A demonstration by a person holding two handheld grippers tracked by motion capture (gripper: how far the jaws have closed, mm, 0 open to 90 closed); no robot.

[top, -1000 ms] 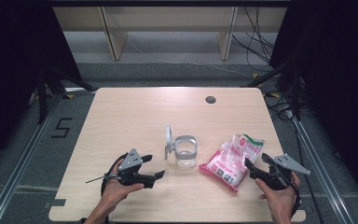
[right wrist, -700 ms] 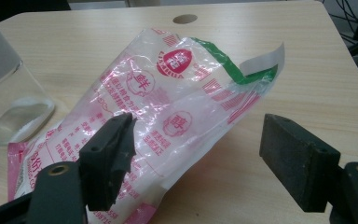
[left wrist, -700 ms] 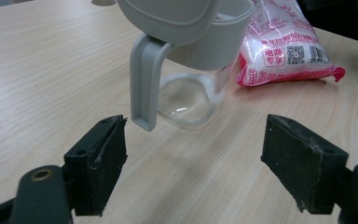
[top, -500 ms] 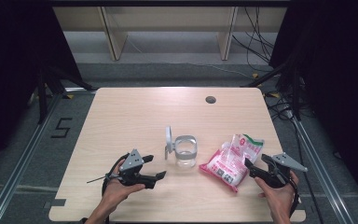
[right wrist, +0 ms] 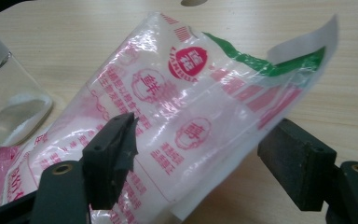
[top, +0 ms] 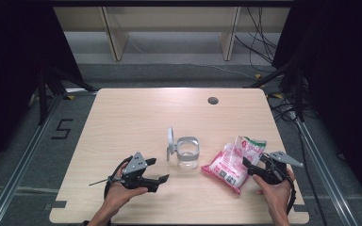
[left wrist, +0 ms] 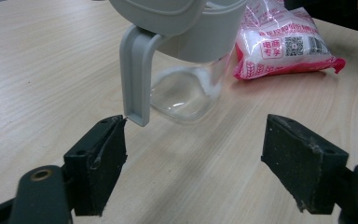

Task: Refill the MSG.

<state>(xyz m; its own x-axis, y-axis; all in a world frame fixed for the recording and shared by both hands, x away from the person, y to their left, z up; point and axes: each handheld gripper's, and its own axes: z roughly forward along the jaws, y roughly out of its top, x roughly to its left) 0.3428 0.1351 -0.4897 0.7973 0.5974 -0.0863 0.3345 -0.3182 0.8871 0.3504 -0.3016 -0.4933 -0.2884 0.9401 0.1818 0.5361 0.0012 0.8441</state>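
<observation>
A clear glass jar (top: 187, 153) stands mid-table with its grey hinged lid (top: 170, 141) flipped up on its left side. To its right lies a pink and white printed bag (top: 233, 161). My left gripper (top: 157, 170) rests on the table left of the jar, open and empty; in the left gripper view (left wrist: 193, 163) it faces the jar (left wrist: 191, 88) and lid (left wrist: 168, 14). My right gripper (top: 253, 165) is at the bag's right edge. Its jaws stand wide and have just been closing a little, with the bag's (right wrist: 182, 93) lower part between them (right wrist: 205, 158), unpressed.
The wooden table (top: 136, 117) has a dark cable hole (top: 212, 100) at its far right. In the right gripper view the jar (right wrist: 9, 112) is at the left. Cables and stand legs lie on the floor around the table.
The right gripper has edged slightly toward the bag. The left hand, jar and bag stay where they were.
</observation>
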